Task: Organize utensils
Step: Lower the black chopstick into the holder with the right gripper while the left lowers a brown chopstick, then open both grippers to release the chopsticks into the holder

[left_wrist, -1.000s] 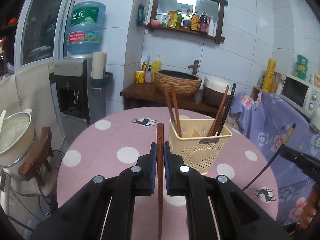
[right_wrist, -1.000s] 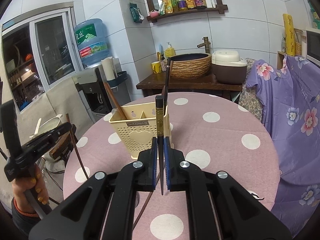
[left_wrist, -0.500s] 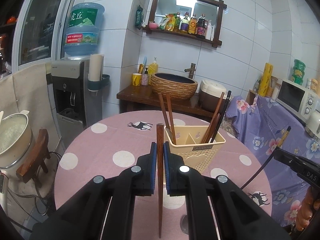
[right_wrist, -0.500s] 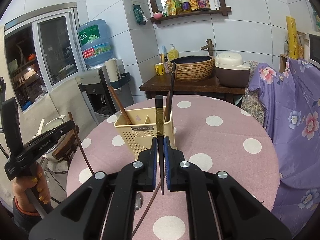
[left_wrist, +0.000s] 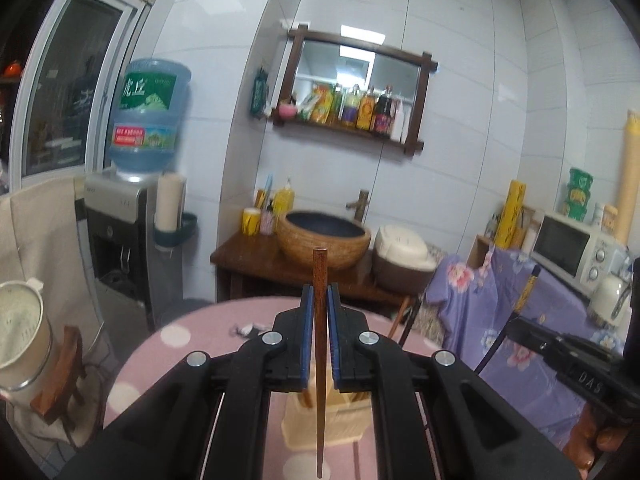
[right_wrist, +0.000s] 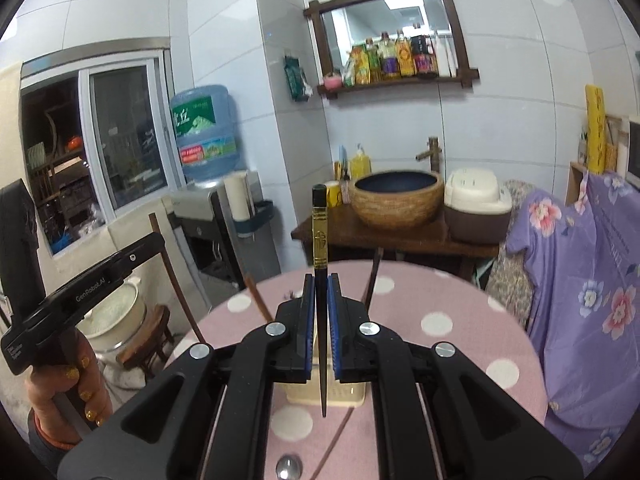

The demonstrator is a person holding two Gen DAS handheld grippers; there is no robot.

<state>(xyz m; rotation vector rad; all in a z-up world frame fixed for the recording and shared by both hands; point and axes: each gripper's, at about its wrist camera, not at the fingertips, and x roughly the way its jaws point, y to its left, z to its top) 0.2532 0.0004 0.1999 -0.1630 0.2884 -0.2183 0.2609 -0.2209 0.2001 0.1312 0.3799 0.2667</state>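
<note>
My left gripper (left_wrist: 319, 300) is shut on a brown wooden chopstick (left_wrist: 319, 344) that stands upright, its tip pointing down over the cream utensil holder (left_wrist: 304, 428). My right gripper (right_wrist: 319, 292) is shut on a black chopstick with a gold band (right_wrist: 320, 240), also upright, its tip over the same holder (right_wrist: 340, 396). The holder sits on the pink polka-dot table (right_wrist: 440, 320) and is mostly hidden behind the fingers in both views. Other chopsticks (right_wrist: 256, 298) lean out of it. A spoon (right_wrist: 288, 467) lies on the table near the front edge.
The left gripper shows at the left of the right wrist view (right_wrist: 80, 280), the right one at the right of the left wrist view (left_wrist: 568, 360). A side table with a basin (left_wrist: 324, 236) and rice cooker (left_wrist: 404, 256) stands behind. A purple floral cover (right_wrist: 580, 280) lies right.
Both grippers have risen and tilted up over the holder, which has dropped low in both views and now hides behind the fingers. Both still hold their chopsticks.
</note>
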